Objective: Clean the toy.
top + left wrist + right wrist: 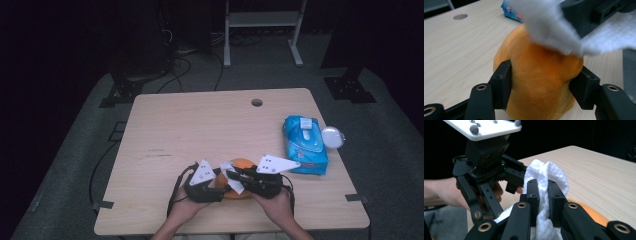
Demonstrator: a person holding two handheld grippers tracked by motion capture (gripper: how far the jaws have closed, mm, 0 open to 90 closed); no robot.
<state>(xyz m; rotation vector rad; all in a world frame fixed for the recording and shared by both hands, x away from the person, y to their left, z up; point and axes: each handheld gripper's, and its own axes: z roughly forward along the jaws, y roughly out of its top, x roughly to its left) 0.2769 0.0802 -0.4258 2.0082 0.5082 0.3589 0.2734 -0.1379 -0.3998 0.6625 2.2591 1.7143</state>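
At the near edge of the pale wooden desk [200, 125], the left gripper [541, 82] has its jaws partly closed, pressing both sides of a soft orange plush toy [539, 82]. Just right of it, the right gripper [543, 195] pinches a crumpled white tissue [549, 173] (jaws nearly together) over the toy. Farther right lies a blue wet-wipe pack [305, 144].

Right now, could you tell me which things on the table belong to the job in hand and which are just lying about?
In use:
- orange soft toy, clamped in the left gripper
- white wipe, pinched in the right gripper and laid on the toy

Lying about:
- blue wipes pack
- its clear round lid beside it
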